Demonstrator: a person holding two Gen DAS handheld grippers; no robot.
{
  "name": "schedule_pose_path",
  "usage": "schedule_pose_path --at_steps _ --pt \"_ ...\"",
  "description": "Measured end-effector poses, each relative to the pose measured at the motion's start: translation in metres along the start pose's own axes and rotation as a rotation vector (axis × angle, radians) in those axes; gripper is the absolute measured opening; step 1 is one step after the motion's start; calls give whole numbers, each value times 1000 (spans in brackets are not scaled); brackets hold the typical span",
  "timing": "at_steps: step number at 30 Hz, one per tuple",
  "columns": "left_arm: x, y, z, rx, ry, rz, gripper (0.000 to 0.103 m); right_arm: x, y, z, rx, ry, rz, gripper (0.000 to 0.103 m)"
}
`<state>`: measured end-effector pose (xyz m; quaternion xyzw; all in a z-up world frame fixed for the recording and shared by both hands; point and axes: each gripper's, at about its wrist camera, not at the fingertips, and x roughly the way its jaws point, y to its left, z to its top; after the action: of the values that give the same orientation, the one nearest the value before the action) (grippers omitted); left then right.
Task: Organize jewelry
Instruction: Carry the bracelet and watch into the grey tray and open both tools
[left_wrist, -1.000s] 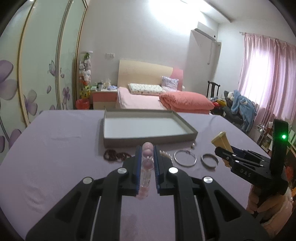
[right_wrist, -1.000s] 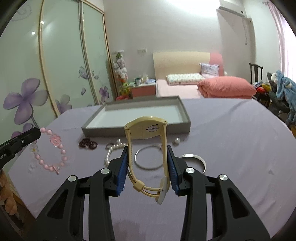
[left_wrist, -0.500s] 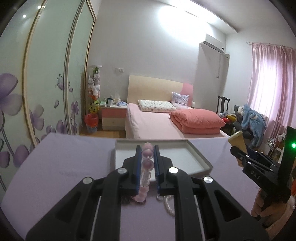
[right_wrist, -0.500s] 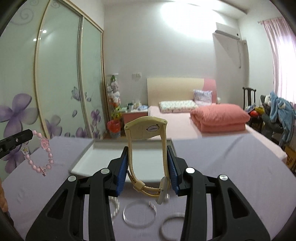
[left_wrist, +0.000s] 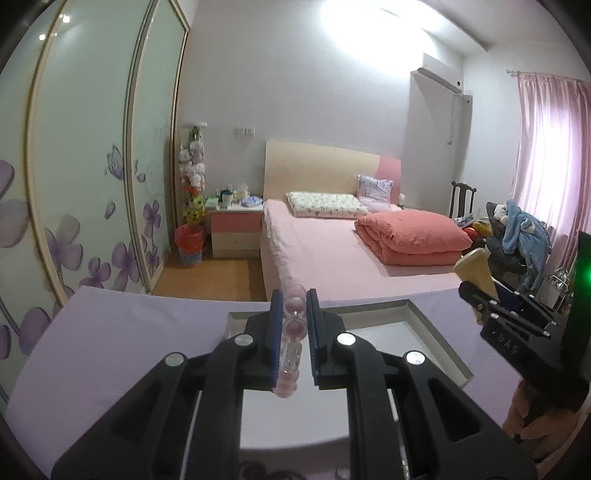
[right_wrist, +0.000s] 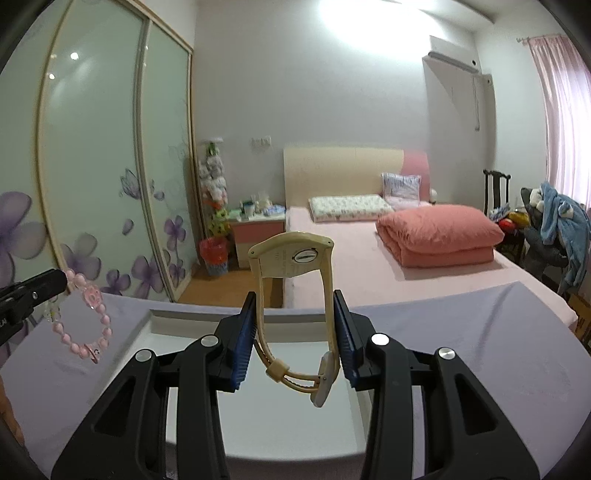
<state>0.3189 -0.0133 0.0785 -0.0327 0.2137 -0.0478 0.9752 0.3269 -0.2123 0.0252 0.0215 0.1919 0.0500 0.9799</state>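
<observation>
Up close, the left claw (left_wrist: 292, 325) is pinched nearly closed on a pink bead bracelet (left_wrist: 291, 343), whose beads run up between its blue pads and dangle below them. The right claw (right_wrist: 295, 332) grips a cream wristwatch (right_wrist: 291, 258) by its strap, the case standing upright above the pads and the buckle end hanging beneath. Both claws hover above a shallow grey tray (right_wrist: 155, 321) with a pale floor, which rests on the lilac tabletop (right_wrist: 498, 332). From the right wrist view the bracelet (right_wrist: 86, 317) hangs free at the left, over the tabletop beside the tray. Beyond the tabletop stands a pink bed (right_wrist: 369, 266).
</observation>
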Motion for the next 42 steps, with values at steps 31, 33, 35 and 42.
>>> schedule_pose_path --at_steps 31,33,35,42 --pt "118 22 -36 -59 207 14 30 89 10 -33 70 358 63 73" --pt "117 23 -36 -68 210 16 30 89 11 -32 66 355 57 73" --pt "116 25 -37 -77 212 29 30 91 12 -32 61 353 38 73" --pt "111 38 -38 -103 224 52 30 91 12 -33 60 354 24 73"
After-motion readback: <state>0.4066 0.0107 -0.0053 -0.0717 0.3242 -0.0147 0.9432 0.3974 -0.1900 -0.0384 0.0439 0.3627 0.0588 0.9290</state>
